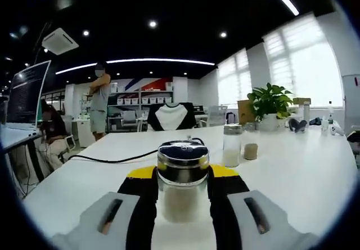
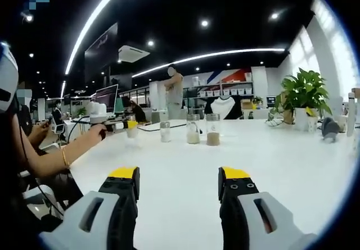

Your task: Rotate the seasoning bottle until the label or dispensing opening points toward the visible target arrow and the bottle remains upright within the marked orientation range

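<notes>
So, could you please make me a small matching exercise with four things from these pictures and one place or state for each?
Things:
1. seasoning bottle
2. right gripper
3. potted plant
4. black cable

Places or states:
A. lies along the white table
B. open, nothing between its jaws
C. between the left gripper's jaws
D. far end of the table, near the window

Pairs: 1-C, 2-B, 3-D, 4-A

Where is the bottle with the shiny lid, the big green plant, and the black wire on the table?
Seasoning bottle [image 1: 182, 189]: left gripper view, on its glass body between the fingers.
Green plant [image 1: 270, 99]: left gripper view, on its leaves.
Black cable [image 1: 107, 160]: left gripper view, on its stretch lying across the white table.
</notes>
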Available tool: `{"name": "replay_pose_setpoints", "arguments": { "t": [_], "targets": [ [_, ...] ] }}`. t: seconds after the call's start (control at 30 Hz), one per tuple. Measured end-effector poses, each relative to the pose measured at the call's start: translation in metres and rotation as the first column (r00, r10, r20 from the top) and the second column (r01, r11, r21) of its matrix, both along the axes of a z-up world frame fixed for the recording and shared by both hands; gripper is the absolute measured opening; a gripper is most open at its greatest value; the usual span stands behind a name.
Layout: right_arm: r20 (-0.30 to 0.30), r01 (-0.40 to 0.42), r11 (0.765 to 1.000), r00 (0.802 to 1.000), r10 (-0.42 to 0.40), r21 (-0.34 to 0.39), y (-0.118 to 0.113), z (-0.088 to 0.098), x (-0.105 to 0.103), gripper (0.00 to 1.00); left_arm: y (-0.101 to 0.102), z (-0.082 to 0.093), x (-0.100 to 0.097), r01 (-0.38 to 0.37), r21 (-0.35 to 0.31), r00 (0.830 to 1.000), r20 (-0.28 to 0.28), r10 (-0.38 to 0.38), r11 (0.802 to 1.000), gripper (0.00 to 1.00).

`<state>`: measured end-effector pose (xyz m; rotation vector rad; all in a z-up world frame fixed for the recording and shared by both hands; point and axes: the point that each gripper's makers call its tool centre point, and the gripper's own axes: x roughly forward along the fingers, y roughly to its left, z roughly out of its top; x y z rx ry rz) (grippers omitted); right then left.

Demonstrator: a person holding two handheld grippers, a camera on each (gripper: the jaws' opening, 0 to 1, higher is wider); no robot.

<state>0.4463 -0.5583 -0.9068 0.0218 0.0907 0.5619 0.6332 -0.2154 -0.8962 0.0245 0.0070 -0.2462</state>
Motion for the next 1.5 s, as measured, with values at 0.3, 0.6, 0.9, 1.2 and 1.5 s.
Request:
{"name": "replay_pose_setpoints", "arguments": {
  "t": [0.3,0.6,0.9,1.2,1.5],
  "targets": [
    [-0.002,0.001,1.0,1.0,-0.001,0.015,-0.002,0.0,-0.001,0.56,-0.01,-0.013,-0.019,0.02,-0.004,1.0,-0.024,-0.02,1.0,0.36],
    [-0.004,-0.001,1.0,1.0,0.001,0.023,-0.002,-0.001,-0.002,0.56,-0.015,-0.013,-0.035,0.029,-0.004,0.999,-0.028,-0.03,1.0,0.36],
    [-0.005,-0.01,1.0,1.0,0.01,0.026,0.0,-0.003,-0.003,0.56,-0.02,-0.001,-0.053,0.046,-0.012,0.999,-0.005,-0.047,0.999,0.36],
    [-0.02,-0.01,0.999,1.0,0.01,0.035,-0.002,-0.01,-0.001,0.56,-0.015,0.003,-0.064,0.056,-0.005,0.998,0.007,-0.056,0.998,0.36],
    [-0.019,-0.028,0.999,0.999,0.029,0.045,-0.006,-0.011,0.002,0.56,0.001,0.004,-0.076,-0.006,-0.003,1.0,0.017,0.006,1.0,0.36]
  ]
}}
